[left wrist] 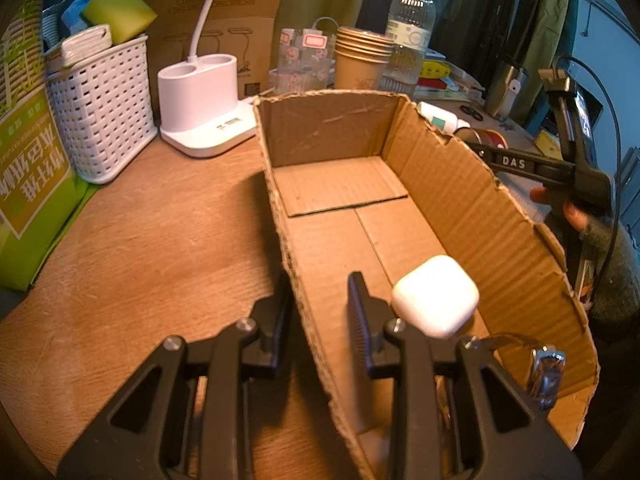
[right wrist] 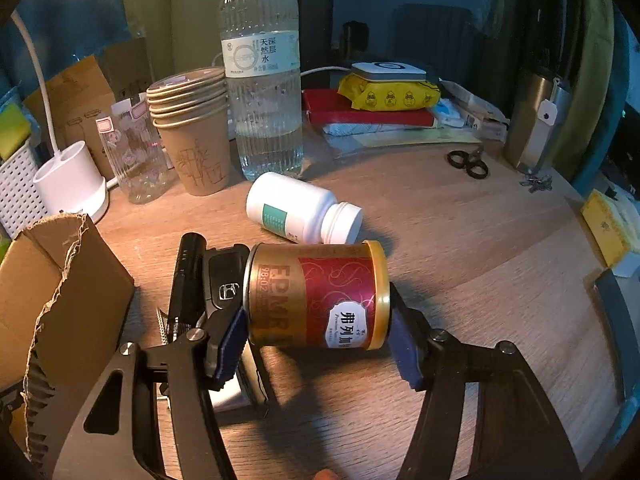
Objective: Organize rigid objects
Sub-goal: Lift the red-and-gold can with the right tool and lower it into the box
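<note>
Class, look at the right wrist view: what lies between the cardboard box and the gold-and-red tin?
A black car key fob and a black pen-like stick lie between the cardboard box and the gold-and-red tin.

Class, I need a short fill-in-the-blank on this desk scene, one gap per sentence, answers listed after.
1. The left hand-held gripper is clamped on the wall of the brown ___ box.
2. The small white rounded case lies ___ that box.
3. The gold-and-red cylindrical tin sits between the fingers of the ___ hand-held gripper.
4. The white plastic pill bottle lies on its ___.

Answers: cardboard; inside; right; side
</note>
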Motion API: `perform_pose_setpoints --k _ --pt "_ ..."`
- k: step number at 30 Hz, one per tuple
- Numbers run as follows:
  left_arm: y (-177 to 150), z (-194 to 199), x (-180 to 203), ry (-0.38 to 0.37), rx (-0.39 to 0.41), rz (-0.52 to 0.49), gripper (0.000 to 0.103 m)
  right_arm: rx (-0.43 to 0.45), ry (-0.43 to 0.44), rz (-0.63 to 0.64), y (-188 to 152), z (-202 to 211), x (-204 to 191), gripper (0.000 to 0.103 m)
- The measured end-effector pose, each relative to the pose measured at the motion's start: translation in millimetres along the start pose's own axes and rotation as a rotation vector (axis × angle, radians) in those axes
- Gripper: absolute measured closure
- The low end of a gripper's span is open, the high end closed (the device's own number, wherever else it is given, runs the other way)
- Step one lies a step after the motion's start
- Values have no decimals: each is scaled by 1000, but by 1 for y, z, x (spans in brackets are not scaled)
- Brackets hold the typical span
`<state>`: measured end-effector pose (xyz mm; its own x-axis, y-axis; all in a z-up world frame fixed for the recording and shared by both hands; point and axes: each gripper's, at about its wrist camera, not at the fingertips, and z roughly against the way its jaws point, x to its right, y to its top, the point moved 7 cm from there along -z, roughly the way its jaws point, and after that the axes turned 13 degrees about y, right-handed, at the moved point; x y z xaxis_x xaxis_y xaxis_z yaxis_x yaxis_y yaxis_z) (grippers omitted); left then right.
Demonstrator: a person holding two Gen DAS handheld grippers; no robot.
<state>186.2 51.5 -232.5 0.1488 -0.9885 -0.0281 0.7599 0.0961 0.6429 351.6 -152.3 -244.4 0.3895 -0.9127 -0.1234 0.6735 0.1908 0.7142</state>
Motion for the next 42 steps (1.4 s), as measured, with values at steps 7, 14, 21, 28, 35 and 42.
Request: perform_pose_setpoints --k 7,14,21,28,35,42 --pt "0 0 0 0 0 0 74 41 -7 -2 2 13 1 38" --pt "0 0 0 0 0 0 74 90 11 6 6 38 -10 38" --pt "0 0 0 0 0 0 74 137 43 37 12 63 -31 38" --pt "0 0 0 0 0 0 74 171 97 78 14 83 -58 38" --pt "0 0 0 -1 0 0 74 192 152 124 15 96 -88 38" --pt "0 0 0 -1 0 0 74 188 221 178 12 99 -117 38"
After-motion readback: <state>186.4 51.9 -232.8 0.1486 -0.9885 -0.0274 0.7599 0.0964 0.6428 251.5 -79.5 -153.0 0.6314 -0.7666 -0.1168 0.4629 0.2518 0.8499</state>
